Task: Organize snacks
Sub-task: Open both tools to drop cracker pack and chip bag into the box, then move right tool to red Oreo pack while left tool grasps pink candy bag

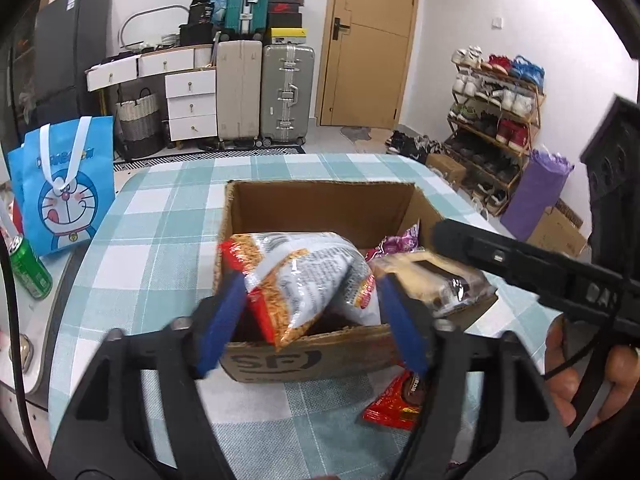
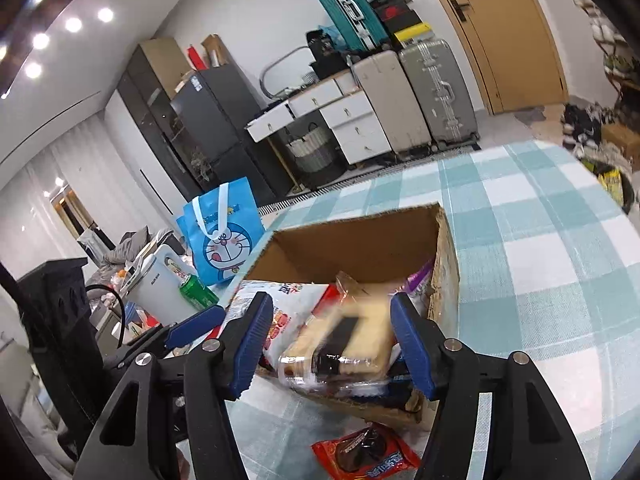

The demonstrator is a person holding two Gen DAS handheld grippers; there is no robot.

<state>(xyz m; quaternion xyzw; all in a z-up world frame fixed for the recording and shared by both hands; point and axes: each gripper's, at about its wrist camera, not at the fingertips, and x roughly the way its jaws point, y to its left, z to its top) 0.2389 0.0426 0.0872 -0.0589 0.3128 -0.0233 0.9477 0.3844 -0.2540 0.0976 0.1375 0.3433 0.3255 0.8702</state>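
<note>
An open cardboard box (image 1: 320,208) (image 2: 360,248) stands on the checked table. In the left wrist view, my left gripper (image 1: 312,320) stands open over the box's near edge. A white and orange snack bag (image 1: 304,280) (image 2: 284,300) lies tilted between its blue pads, leaning on the box rim. My right gripper (image 2: 332,344) is open too, and a clear-wrapped pack of tan and dark biscuits (image 2: 344,340) (image 1: 436,280) sits blurred between its pads at the box's near right corner. A purple packet (image 1: 400,242) (image 2: 420,280) lies inside. A red snack packet (image 1: 400,404) (image 2: 368,460) lies on the cloth in front of the box.
A blue cartoon tote bag (image 1: 64,192) (image 2: 224,240) and a green can (image 1: 30,268) (image 2: 198,292) stand off the table's left side, by a white kettle (image 2: 160,288). A person's hand (image 1: 568,368) holds the right gripper. Suitcases, drawers and a shoe rack (image 1: 496,120) line the room behind.
</note>
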